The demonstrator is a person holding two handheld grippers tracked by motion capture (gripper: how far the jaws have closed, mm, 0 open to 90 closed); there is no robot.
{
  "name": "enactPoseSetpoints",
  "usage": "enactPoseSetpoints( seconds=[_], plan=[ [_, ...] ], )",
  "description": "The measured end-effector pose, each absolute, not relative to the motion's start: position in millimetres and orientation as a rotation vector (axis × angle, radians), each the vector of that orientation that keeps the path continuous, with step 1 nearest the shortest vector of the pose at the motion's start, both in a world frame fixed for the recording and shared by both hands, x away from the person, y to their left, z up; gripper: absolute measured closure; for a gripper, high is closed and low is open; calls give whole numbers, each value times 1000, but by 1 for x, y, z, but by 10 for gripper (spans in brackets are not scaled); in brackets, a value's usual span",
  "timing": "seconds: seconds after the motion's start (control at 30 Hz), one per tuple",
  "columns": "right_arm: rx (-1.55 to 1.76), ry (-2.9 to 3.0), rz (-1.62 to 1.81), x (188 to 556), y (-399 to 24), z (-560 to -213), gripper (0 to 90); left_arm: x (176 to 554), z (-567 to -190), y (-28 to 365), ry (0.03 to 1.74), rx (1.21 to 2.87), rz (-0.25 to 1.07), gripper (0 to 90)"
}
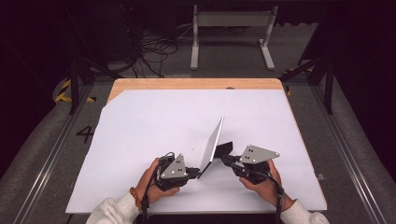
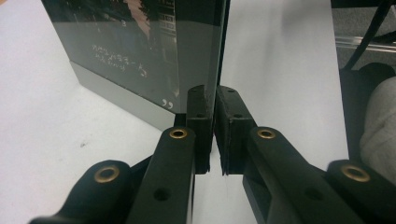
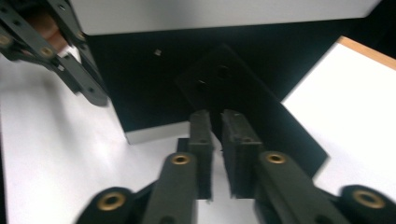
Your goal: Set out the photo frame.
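The picture frame (image 1: 212, 144) stands tilted on edge near the front middle of the desk (image 1: 140, 135), its glass face toward the left and its black back toward the right. The left claw (image 1: 198, 173) is clamped on the frame's near lower corner; in the left gripper view its 2 pads pinch the thin edge of the frame (image 2: 140, 56), glass to one side, backing to the other. The right claw (image 1: 223, 157) reaches in from behind, its jaws drawn nearly together at the black easel stand (image 1: 224, 148) that juts from the back; in the right gripper view the stand (image 3: 243, 102) runs up from between the pads, though I cannot tell whether they actually bite it.

My read: the job here is swinging that stand out so the frame can prop itself. To do it well, keep the left grip steady and low so the frame does not twist, and pull the stand outward gently along its hinge. A glass front will not forgive a slip.

A white sheet covers the desk, with a strip of wood showing along the far edge (image 1: 196, 84). Beyond it, grey floor, a tangle of black cables (image 1: 152, 51) and a white metal stand (image 1: 231, 32) in a dark room.
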State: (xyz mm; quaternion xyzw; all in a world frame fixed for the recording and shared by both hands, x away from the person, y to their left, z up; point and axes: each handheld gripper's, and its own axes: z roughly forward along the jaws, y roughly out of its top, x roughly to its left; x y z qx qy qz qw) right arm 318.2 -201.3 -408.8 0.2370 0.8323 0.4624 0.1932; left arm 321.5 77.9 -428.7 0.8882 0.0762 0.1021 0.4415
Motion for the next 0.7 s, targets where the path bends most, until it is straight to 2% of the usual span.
enactPoseSetpoints(
  seconds=[0.7],
  plan=[
    [642,2318,1321,327,-179,-412,883,326,-433,71,198,2201,228,830]
  ],
)
